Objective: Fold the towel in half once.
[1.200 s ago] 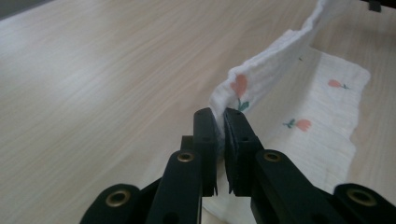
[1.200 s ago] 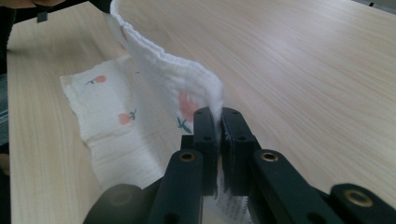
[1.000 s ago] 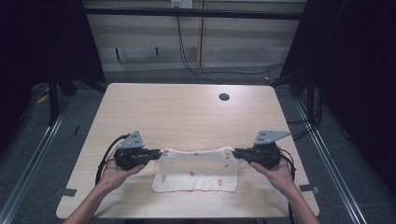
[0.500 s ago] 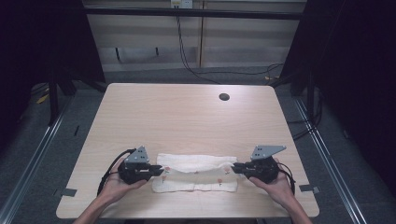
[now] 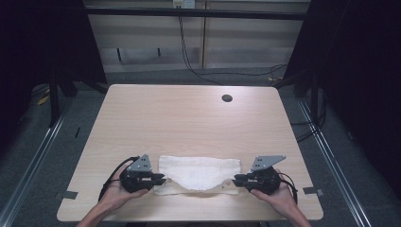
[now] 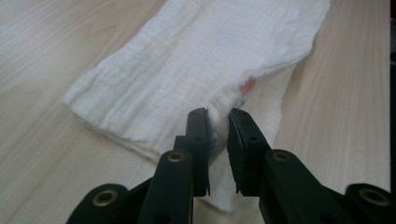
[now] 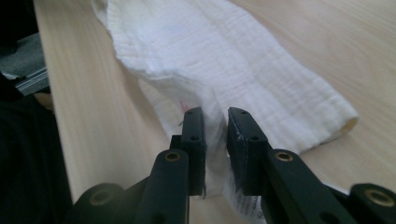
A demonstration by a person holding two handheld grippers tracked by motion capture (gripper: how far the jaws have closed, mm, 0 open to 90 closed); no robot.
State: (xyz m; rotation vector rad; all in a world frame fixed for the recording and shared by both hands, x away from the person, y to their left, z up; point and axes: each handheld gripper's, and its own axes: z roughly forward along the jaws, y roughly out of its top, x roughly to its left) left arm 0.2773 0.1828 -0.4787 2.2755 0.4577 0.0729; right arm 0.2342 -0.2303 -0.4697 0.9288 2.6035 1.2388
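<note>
A white cloth point(image 5: 198, 172) with faint red marks lies folded in a flat strip near the table's front edge. My left gripper point(image 5: 163, 179) rests low at its near left corner, my right gripper point(image 5: 235, 179) at its near right corner. In the left gripper view a raised pleat of the cloth point(image 6: 201, 70) stands between the jaws of the left gripper point(image 6: 218, 114), which have just been opening; a gap shows. In the right gripper view the cloth point(image 7: 233, 60) likewise lies loose between the parted jaws of the right gripper point(image 7: 215, 112), which have also just been opening.
The light wooden table point(image 5: 189, 118) has a small dark round hole point(image 5: 227, 98) at the back right. Grey tape patches point(image 5: 70, 194) mark the front corners. Black frames and metal rails flank the table, and cables hang behind it.
Both hands came down and toward the front edge, laying the held edge of the cloth onto the table so it lies folded. Both pairs of jaws parted slightly.
</note>
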